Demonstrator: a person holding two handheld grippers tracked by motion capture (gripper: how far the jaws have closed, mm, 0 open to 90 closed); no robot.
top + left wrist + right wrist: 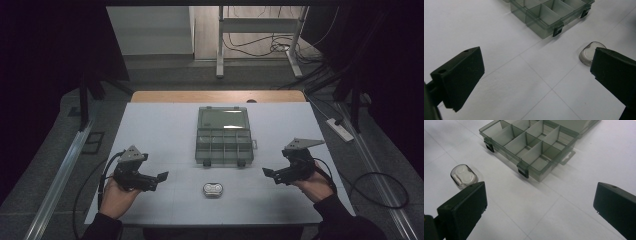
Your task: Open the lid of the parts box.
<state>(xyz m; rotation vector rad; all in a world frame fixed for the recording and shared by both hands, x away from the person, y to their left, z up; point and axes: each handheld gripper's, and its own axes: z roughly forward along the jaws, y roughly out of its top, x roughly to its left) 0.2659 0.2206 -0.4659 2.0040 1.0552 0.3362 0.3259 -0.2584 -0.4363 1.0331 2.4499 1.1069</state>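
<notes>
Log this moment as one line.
left gripper open, empty | right gripper open, empty | small clear oval case between them | grey compartment box lid open

No text, label, brand, number or sign can be read anywhere: not on the box point(223, 136), the small clear case point(213, 189), the tabletop point(165, 130) or either gripper.
</notes>
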